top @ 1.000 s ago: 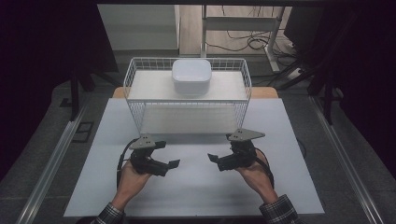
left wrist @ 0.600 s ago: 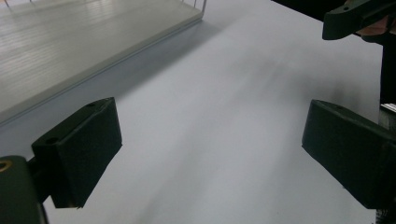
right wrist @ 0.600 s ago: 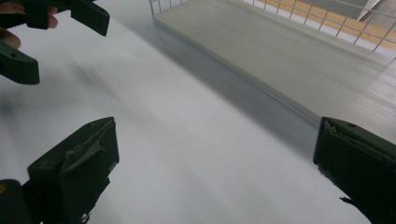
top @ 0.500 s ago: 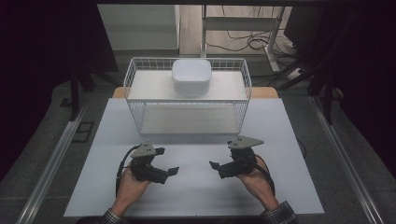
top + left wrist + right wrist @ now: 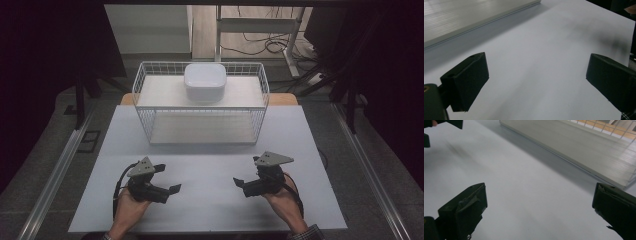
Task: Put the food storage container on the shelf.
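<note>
Both tongs, left tongs [image 5: 175,189] and right tongs [image 5: 238,182], hover low over the white counter [image 5: 210,200], jaws apart and empty, tips turned toward each other. Beyond them stands a wire basket [image 5: 200,131] turned upside down, with a white lidded box [image 5: 205,81] on top. Probably the reach is yet to begin; next, both tongs must travel forward and up to that box.

A white lidded container [image 5: 205,81] sat atop a white wire basket [image 5: 200,102] at the far side of the table [image 5: 210,200].
</note>
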